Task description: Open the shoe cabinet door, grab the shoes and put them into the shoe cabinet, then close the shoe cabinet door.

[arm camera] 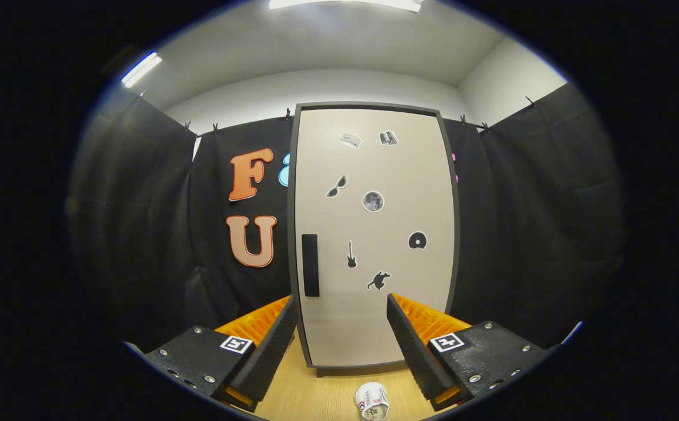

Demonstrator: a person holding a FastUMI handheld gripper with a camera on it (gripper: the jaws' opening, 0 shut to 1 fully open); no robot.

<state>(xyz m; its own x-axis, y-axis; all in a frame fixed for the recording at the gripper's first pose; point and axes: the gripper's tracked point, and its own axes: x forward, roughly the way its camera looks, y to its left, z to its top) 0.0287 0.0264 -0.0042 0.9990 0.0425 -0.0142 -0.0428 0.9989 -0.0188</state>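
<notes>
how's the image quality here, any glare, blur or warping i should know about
Gripper view: fisheye bows the shoe cabinet door outward; ceiling strip lights blow out white; the door, its handle and stickers are sharp; the shoe between the open gripper fingers is slightly soft.

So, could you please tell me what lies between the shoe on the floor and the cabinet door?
In the gripper view, bare wooden floor separates the shoe from the closed cabinet door. The open gripper holds nothing.
</notes>
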